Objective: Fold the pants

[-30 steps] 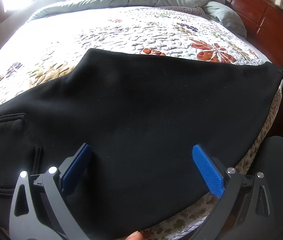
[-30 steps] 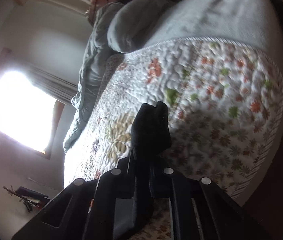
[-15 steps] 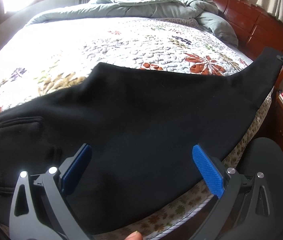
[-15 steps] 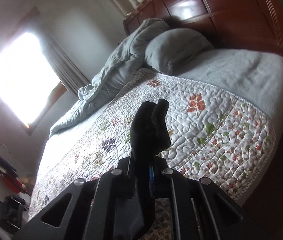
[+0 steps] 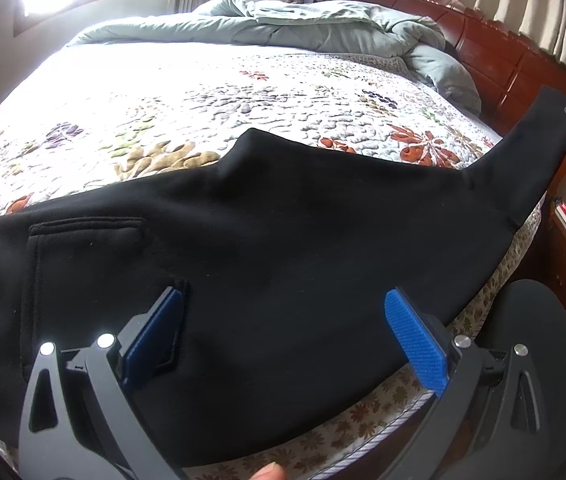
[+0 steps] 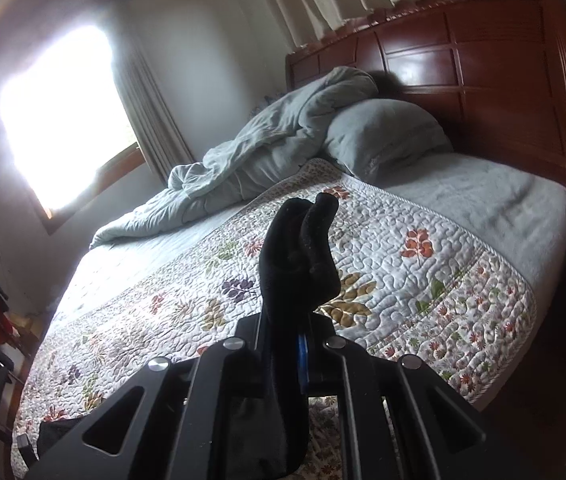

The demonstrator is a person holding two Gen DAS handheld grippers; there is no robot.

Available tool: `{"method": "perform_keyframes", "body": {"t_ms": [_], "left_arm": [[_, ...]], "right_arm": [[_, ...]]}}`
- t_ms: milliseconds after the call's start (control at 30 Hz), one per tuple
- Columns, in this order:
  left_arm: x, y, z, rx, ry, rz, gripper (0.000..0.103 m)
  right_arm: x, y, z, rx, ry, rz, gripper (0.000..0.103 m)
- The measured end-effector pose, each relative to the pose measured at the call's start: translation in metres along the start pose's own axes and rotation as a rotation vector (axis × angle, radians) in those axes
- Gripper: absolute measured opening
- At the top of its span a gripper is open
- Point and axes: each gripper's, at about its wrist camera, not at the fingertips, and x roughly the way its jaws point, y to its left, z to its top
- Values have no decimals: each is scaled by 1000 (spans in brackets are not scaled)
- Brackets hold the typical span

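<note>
— Black fleece is what covers the near part of the bed: the pants [image 5: 283, 248] lie flat across the floral quilt [image 5: 211, 108], pocket side up toward the left, with one leg end lifted off the mattress at the far right.

— And the tongs?

— The left gripper [image 5: 283, 336] hovers over the middle of the cloth with its blue pads [image 5: 417, 340] spread wide, nothing between them. The right gripper [image 6: 301, 344] is pressed together on the raised leg end; a bunched tuft of the pants [image 6: 299, 256] sticks up past its tips.

— What else shows?

— A grey duvet [image 6: 243, 160] is heaped along the far side, a grey pillow [image 6: 383, 136] leans against the dark red wooden headboard [image 6: 463, 64], and a bright window [image 6: 55, 120] sits behind. In the left wrist view the lifted leg stands near the headboard's end.
</note>
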Motion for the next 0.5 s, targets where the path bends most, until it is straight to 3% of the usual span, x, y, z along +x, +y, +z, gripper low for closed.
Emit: {"method": "perform_keyframes", "body": {"t_ms": [500], "left_arm": [[-6,12,-4,-35,-25,-18,100]], "right_arm": [[-13,66,-7,-197,-53,-13,9]]}}
